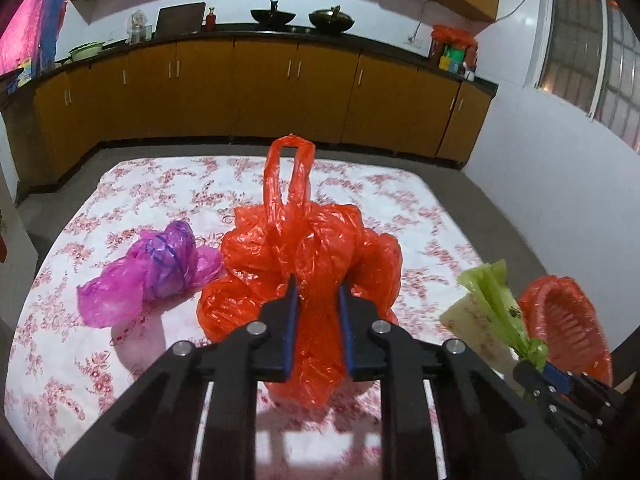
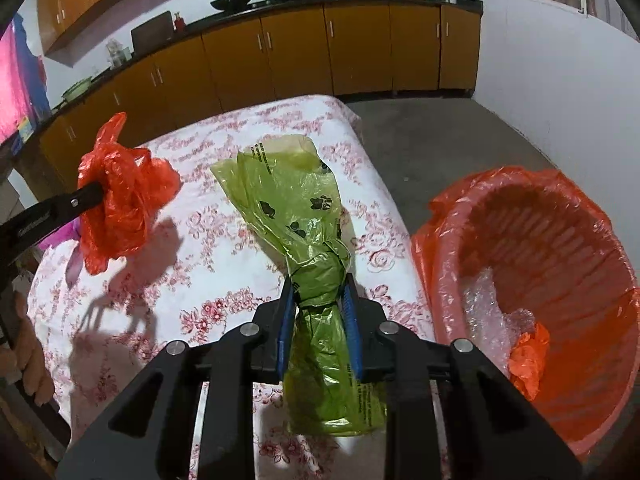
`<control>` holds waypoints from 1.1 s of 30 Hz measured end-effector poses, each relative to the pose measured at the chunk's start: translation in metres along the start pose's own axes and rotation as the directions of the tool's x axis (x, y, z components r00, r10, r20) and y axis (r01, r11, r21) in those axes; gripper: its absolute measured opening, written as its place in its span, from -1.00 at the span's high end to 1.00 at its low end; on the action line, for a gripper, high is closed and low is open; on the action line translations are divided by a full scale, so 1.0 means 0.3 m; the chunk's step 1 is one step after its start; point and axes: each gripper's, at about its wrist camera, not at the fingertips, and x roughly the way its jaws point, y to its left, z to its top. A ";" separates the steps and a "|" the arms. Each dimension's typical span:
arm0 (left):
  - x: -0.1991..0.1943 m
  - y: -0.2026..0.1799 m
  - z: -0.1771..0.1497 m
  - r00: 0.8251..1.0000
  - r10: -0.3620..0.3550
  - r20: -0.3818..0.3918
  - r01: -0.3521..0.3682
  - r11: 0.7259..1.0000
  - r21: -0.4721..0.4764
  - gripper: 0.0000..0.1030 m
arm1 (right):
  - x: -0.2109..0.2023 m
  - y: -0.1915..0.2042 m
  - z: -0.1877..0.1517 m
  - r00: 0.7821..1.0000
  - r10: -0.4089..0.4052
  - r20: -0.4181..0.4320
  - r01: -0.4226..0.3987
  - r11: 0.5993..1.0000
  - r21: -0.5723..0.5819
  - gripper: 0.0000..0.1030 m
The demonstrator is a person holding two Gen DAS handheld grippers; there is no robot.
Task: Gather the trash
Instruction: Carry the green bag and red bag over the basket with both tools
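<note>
My left gripper (image 1: pixel 318 286) is shut on a crumpled orange plastic bag (image 1: pixel 308 240) and holds it above the flowered table; the bag also shows in the right wrist view (image 2: pixel 120 192). A pink plastic bag (image 1: pixel 148 272) lies on the table to its left. My right gripper (image 2: pixel 320 292) is shut on a knotted green plastic bag with paw prints (image 2: pixel 292 200), near the table's right edge; the bag also shows in the left wrist view (image 1: pixel 496 300). An orange-lined trash basket (image 2: pixel 560 216) stands on the floor to the right, with bubble wrap and an orange scrap inside.
The table (image 1: pixel 120 360) has a white cloth with red flowers. Brown cabinets (image 1: pixel 280 92) with a dark counter run along the far wall. Grey floor (image 2: pixel 440 140) lies beyond the table. A white wall with a window (image 1: pixel 572 40) is on the right.
</note>
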 end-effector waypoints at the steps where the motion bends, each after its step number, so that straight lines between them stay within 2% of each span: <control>1: -0.016 -0.003 -0.002 1.000 -0.007 0.004 0.007 1.000 0.001 0.64 | -0.010 -0.003 0.002 1.000 0.000 0.007 0.000 1.000 0.002 0.55; 12: -0.180 -0.086 -0.068 0.995 -0.095 0.006 0.095 0.994 0.049 0.64 | -0.154 -0.072 -0.004 0.997 -0.014 0.074 0.010 0.999 0.053 0.55; 24: -0.244 -0.220 -0.122 0.984 -0.177 -0.012 0.177 0.979 0.101 0.63 | -0.296 -0.179 -0.023 0.988 -0.066 0.143 0.049 0.992 0.115 0.55; 33: -0.261 -0.315 -0.144 0.974 -0.226 -0.028 0.228 0.962 0.148 0.63 | -0.343 -0.265 -0.053 0.982 -0.110 0.155 0.083 0.982 0.171 0.55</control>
